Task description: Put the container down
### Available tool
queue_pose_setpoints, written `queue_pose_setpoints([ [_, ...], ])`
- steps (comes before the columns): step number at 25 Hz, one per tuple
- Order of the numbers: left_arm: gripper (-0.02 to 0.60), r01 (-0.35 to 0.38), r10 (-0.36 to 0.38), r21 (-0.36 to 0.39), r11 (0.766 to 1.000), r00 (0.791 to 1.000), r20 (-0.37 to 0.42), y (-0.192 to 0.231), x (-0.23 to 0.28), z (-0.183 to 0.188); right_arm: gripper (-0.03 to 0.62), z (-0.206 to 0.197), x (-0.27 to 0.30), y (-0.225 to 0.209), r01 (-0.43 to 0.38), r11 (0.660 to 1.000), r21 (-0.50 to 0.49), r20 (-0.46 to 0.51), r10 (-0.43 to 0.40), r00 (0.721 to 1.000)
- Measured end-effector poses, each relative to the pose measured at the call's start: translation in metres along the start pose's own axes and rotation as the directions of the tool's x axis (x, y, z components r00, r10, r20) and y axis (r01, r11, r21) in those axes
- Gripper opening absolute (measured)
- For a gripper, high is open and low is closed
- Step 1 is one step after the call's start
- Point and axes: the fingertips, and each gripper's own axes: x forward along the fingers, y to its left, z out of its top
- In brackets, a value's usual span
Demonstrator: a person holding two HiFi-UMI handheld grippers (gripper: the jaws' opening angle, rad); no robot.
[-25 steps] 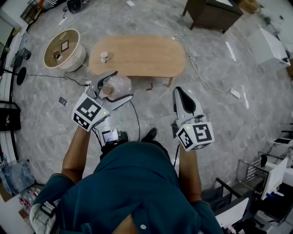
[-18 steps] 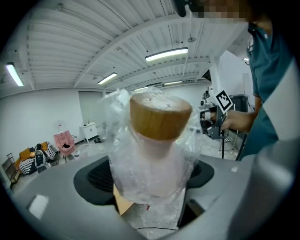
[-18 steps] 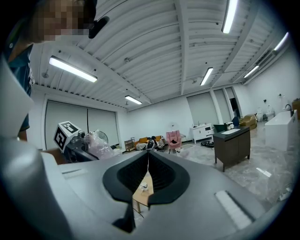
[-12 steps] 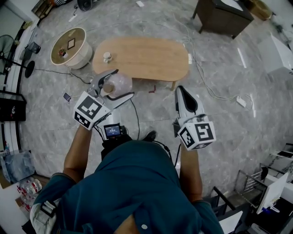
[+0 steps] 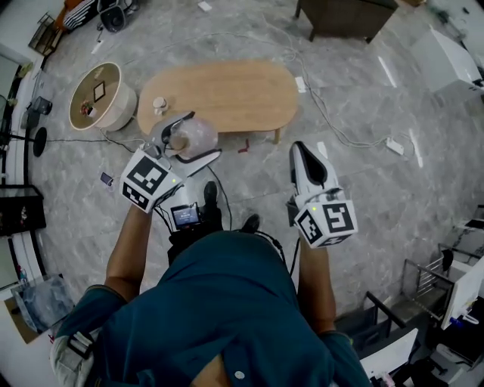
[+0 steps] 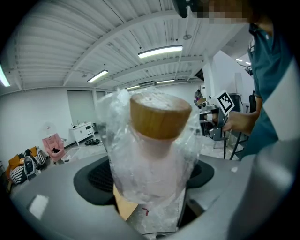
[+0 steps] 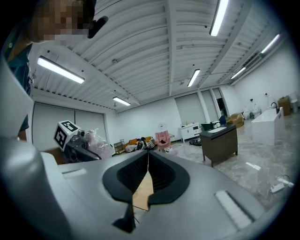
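A clear container [image 5: 191, 137] with a wooden lid, wrapped in a thin plastic bag, is held in the air by my left gripper [image 5: 183, 139], just in front of the near left edge of the oval wooden table [image 5: 227, 94]. In the left gripper view the container [image 6: 154, 154] fills the space between the jaws, lid [image 6: 159, 116] pointing away, and the gripper [image 6: 150, 187] is shut on it. My right gripper [image 5: 301, 156] hangs over the floor to the right, shut and empty; its jaws meet in the right gripper view [image 7: 147, 165].
A small white object [image 5: 159, 103] stands on the table's left end. A round low stool [image 5: 100, 95] sits left of the table. Cables [image 5: 340, 132] run over the marble floor. A dark cabinet [image 5: 344, 17] stands at the back. A person's shoe [image 5: 211, 198] is below the table.
The head view has shifted slightly; the table and stool sit a little more to the left. The left gripper still holds the container at about the same spot. The right gripper barely moved.
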Motion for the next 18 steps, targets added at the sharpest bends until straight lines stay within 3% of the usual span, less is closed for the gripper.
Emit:
queue_pose_setpoints([
  [7, 0.394, 0.11, -0.111, 0.028, 0.994, 0.993, 0.037, 0.04, 0.035, 0.003, 0.011, 0.007, 0.025, -0.017, 0.129, 0.992, -0.007, 0.002, -0.129, 0.992],
  [18, 0.394, 0.238, -0.242, 0.062, 0.969, 0.967, 0.082, 0.143, 0.049, -0.011, 0.011, 0.023, 0.109, 0.008, 0.27, 0.962, -0.034, 0.016, -0.269, 0.963],
])
